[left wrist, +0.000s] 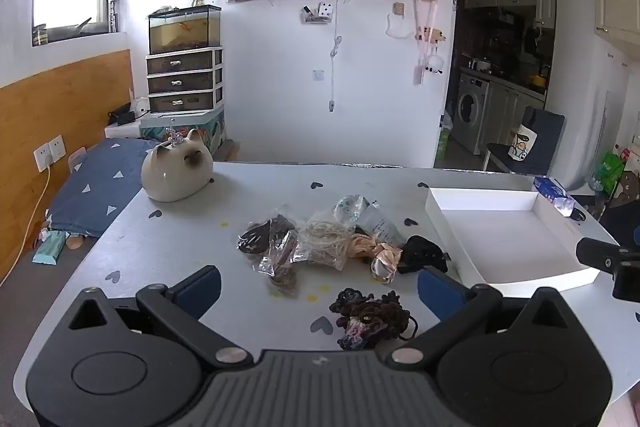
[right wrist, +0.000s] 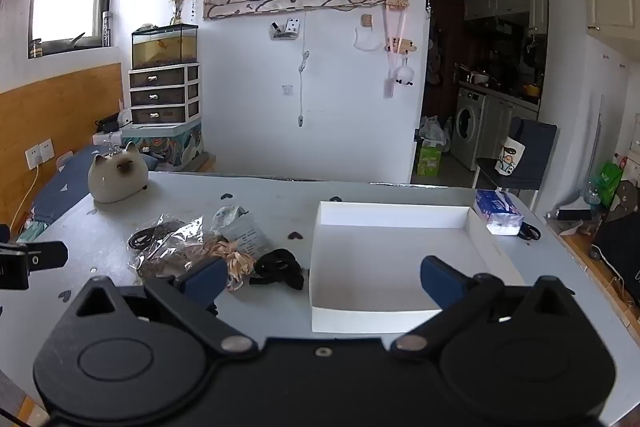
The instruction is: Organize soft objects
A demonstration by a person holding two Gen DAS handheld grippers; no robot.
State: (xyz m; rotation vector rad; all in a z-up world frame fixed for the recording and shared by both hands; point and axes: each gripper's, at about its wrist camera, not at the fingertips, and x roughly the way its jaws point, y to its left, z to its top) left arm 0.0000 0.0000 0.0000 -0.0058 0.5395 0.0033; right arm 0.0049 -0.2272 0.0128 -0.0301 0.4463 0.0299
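Observation:
A pile of soft items lies mid-table: clear bags of dark and beige hair ties (left wrist: 280, 247), a beige satin scrunchie (left wrist: 384, 257), a black scrunchie (left wrist: 422, 253) and a dark crocheted piece (left wrist: 370, 317). An empty white tray (left wrist: 516, 203) stands to their right. My left gripper (left wrist: 320, 285) is open and empty, above the table just before the crocheted piece. My right gripper (right wrist: 320, 275) is open and empty, over the near edge of the white tray (right wrist: 348, 319); the black scrunchie (right wrist: 278, 263) and beige scrunchie (right wrist: 240, 263) lie near its left finger.
A ceramic cat figure (left wrist: 176, 173) sits at the table's far left. A tissue pack (right wrist: 498, 213) and scissors (right wrist: 528, 231) lie right of the tray. A bed with a blue cover (left wrist: 100, 183) is left of the table.

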